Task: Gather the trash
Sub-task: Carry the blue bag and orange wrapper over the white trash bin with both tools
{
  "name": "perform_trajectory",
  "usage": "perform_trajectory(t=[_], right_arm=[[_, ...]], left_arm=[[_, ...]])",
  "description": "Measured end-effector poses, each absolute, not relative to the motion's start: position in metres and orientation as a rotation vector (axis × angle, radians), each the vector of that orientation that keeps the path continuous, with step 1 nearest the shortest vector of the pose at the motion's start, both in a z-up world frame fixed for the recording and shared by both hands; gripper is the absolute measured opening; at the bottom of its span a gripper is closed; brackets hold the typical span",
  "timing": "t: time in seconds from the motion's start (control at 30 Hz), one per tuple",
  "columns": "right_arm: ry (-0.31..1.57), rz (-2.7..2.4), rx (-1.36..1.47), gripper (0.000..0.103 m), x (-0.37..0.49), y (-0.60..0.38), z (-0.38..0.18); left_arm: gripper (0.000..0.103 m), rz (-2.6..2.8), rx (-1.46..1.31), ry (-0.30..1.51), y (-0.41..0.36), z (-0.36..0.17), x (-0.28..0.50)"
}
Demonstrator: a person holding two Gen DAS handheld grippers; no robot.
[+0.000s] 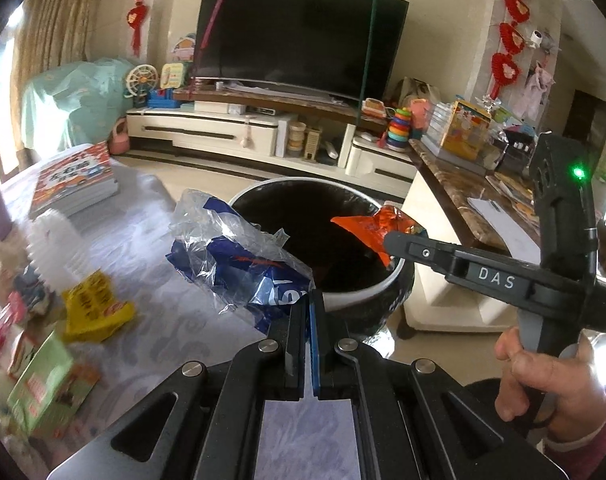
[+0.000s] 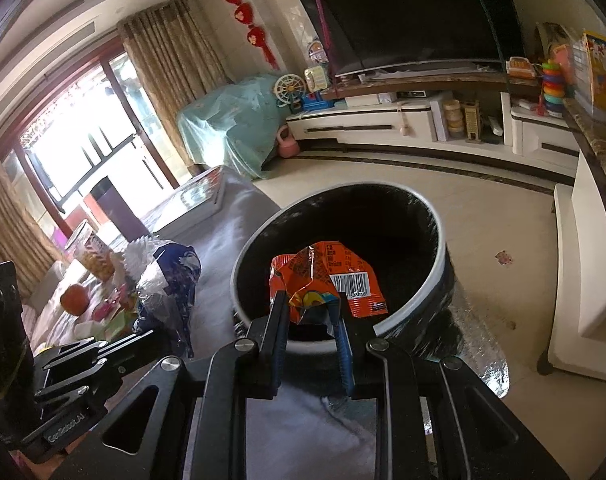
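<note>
While the round trash bin [image 2: 435,216] stands on the floor at the edge of the cloth-covered worktop [image 1: 151,280], its black inside and pale rim fill the middle of both views, and it is the largest of the task's things. There is one bin.

Next in size is the blue and clear plastic bag [image 1: 239,264], crumpled and shiny, with white print on the blue. The left gripper [image 1: 312,300] has its fingers pressed together on the bag's lower corner and holds it up beside the bin's rim, over the worktop's edge.

Smaller is the orange snack wrapper [image 2: 323,284], creased, with a white barcode patch and a colourful printed picture. The right gripper [image 2: 309,304] pinches its lower end between nearly closed fingers, and the wrapper hangs over the bin's dark opening. In the left wrist view a hand [image 1: 543,384] grips the handle of that right gripper.

So two pieces of trash are held, one in each gripper.

On the worktop lie more small things: one crumpled yellow wrapper [image 1: 93,308], one green packet [image 1: 43,380], a stack of books [image 1: 77,180] and one orange fruit [image 2: 75,298]. Other bits near the left edge are too blurred to count.
</note>
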State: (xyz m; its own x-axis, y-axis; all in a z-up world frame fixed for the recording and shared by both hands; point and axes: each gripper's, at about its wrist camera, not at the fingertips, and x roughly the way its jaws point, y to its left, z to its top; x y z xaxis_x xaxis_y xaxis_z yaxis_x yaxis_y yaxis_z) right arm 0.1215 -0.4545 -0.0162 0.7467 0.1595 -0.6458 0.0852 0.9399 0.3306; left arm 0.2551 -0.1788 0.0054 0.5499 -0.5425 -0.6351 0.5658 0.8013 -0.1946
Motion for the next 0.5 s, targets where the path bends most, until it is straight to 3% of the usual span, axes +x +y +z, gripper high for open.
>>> perform_trajectory(t=[0.5], right_arm=[[0.759, 0.021, 0.360, 0.023, 0.152, -0.479, -0.022]], left_arm=[[0.000, -0.720, 0.010, 0.788, -0.207, -0.004, 0.310]])
